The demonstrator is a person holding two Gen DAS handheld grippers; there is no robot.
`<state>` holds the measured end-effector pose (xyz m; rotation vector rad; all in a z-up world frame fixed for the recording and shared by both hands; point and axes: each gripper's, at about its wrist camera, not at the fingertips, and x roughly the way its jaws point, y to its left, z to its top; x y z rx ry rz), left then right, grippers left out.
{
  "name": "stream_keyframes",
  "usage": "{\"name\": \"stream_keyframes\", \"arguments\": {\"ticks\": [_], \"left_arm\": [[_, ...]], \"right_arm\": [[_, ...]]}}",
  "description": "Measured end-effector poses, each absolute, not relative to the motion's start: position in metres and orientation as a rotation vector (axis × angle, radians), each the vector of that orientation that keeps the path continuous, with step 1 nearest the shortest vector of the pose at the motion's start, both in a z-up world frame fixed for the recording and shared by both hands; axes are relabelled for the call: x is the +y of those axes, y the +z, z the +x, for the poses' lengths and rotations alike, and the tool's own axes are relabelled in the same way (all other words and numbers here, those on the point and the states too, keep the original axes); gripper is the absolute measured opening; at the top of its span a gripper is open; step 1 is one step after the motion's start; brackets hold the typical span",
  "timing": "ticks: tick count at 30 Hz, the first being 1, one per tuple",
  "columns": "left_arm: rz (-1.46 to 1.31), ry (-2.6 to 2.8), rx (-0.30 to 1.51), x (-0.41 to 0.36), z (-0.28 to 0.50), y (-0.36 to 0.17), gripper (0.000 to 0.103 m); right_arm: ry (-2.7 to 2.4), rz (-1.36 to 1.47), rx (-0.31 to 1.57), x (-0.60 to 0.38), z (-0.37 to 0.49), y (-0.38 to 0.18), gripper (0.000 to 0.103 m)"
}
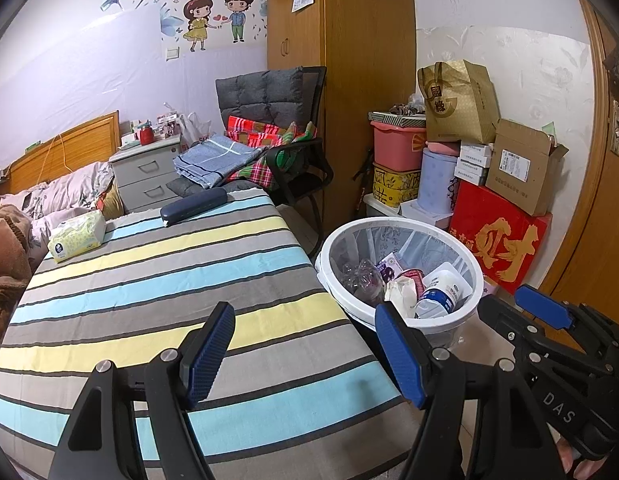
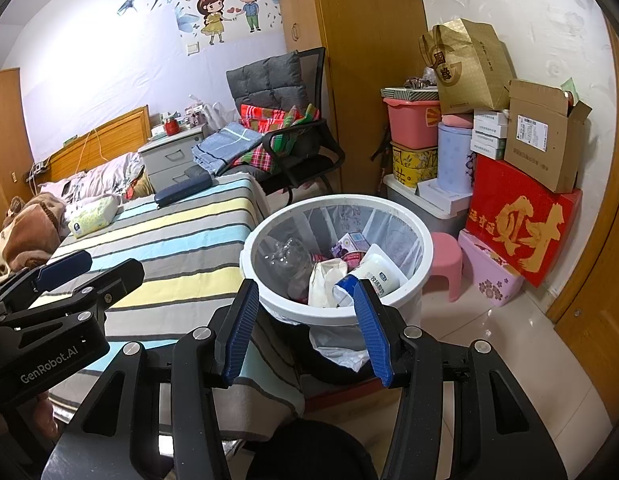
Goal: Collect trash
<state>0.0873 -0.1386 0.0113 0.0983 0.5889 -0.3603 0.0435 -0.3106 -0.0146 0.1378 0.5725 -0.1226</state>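
Trash bin (image 2: 337,216) just beside striped bed's (image 1: 169,280) edge, bare floor (image 2: 509,344) alongside.

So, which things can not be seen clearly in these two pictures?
- Bottom of the trash bin: both views, covered by a crushed bottle, wrappers and a white tub.
- Bin's base: right wrist view, behind the right gripper.
- Label on the tissue pack: too small.
- Floor past the bed: hidden by it.
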Motion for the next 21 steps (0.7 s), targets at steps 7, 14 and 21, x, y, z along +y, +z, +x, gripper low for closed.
{"name": "stream_keyframes", "arguments": {"ticks": [7,14,21], "left_arm": [[0.097,-0.358,0.59,-0.1365,0.0874,0.0111,0.072],[0.099,-0.355,0.586,-0.1335,0.0872,0.0121,0.072],[0.104,-0.36,0.59,-0.1343,0.0869,0.0127,0.072]], "right_arm": [[-0.121,0.136,0.573,-0.3096,0.0433,-0.0144,0.051],[-0.121,0.137,0.573,-0.3083,0.043,-0.0143,0.051],[-0.121,0.137,0.573,-0.3074,0.0426,-0.014,0.051]]}}
